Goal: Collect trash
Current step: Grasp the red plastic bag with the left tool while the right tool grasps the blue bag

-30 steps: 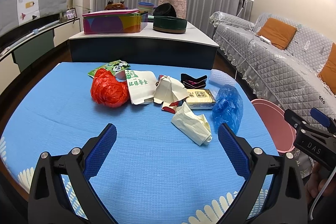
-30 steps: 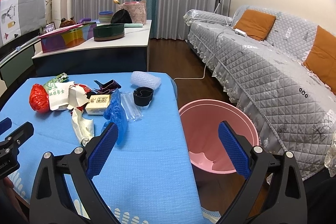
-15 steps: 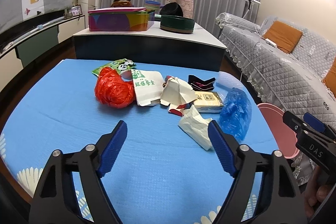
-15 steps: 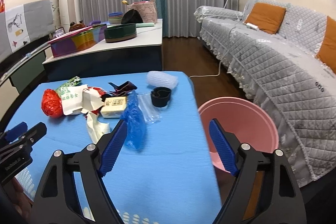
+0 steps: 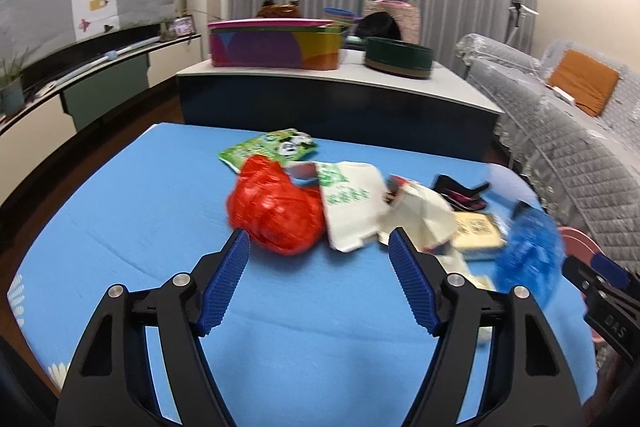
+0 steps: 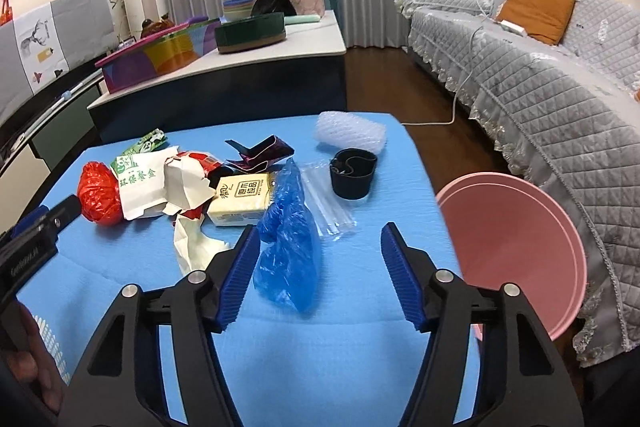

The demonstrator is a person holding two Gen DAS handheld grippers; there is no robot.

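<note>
A heap of trash lies on the blue-covered table [image 5: 132, 211]: a red plastic bag [image 5: 276, 215], a white paper bag with green print [image 5: 348, 203], crumpled white paper [image 6: 188, 179], a tissue pack [image 6: 244, 203] and a blue plastic bag [image 6: 288, 239]. My left gripper [image 5: 318, 233] hovers just short of the red bag, jaws closing with nothing between the pads. My right gripper [image 6: 320, 229] hangs over the blue bag, whose lower part sits by the left finger. Its jaws are closing too, and the pads touch nothing. A pink bin [image 6: 516, 247] stands beside the table on the right.
Farther back lie a black cup sleeve [image 6: 352, 175], a clear plastic sleeve [image 6: 328, 203], a bubble-wrap roll [image 6: 352, 133] and a green panda wrapper [image 5: 272, 147]. A low cabinet [image 5: 400, 91] with boxes stands behind the table. A grey sofa [image 6: 540, 75] runs along the right.
Both grippers have moved forward and lower toward the trash heap, which now looks larger. The jaws of both have narrowed.
</note>
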